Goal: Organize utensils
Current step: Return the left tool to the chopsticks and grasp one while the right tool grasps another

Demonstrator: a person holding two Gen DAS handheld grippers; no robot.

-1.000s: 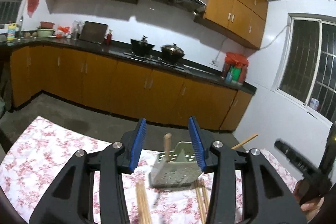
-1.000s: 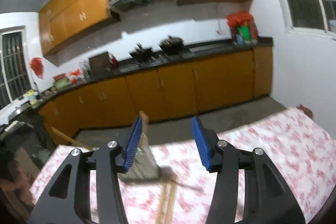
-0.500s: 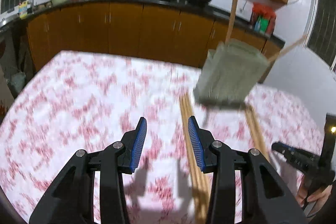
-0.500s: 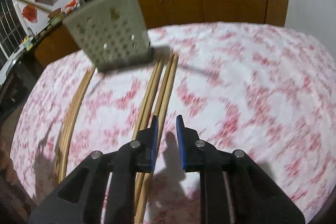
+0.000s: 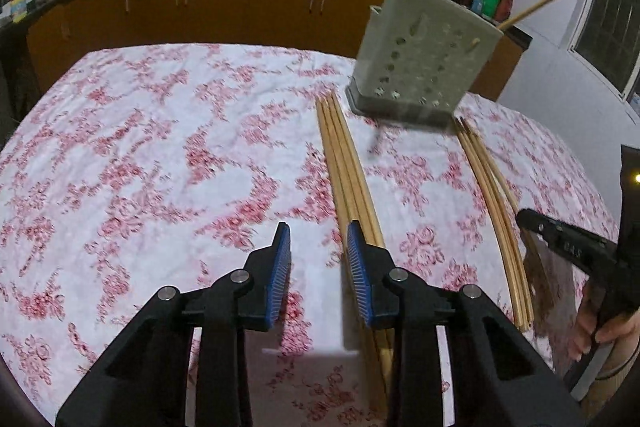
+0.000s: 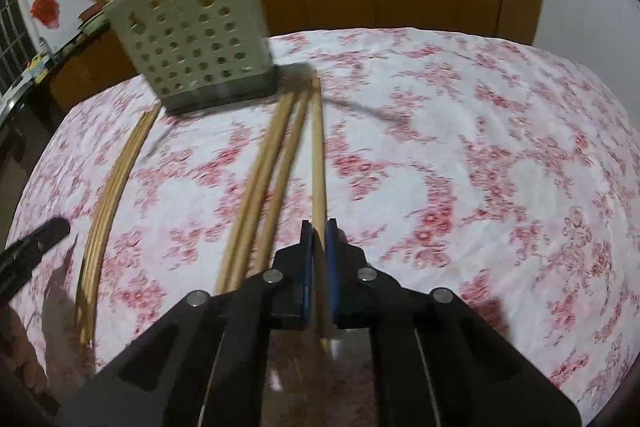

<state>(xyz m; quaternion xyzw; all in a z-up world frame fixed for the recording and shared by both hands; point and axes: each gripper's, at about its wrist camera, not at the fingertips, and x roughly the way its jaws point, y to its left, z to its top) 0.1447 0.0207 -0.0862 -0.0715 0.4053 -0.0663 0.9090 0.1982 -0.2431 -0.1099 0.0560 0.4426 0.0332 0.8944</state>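
Our right gripper (image 6: 319,241) pinches one chopstick (image 6: 318,163) mid-tabletop (image 6: 480,147); our left gripper (image 5: 316,247) hangs spread beside the bundle (image 5: 346,163); the perforated holder (image 6: 192,43) stands near the far edge; gripped at its end, the stick may pivot and slip.

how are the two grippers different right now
The left gripper is open with nothing between its pads; the right gripper is shut on a single chopstick. The left sits beside a chopstick bundle, the right grips along its stick. Both have blue pads, hanging low above the floral tablecloth.
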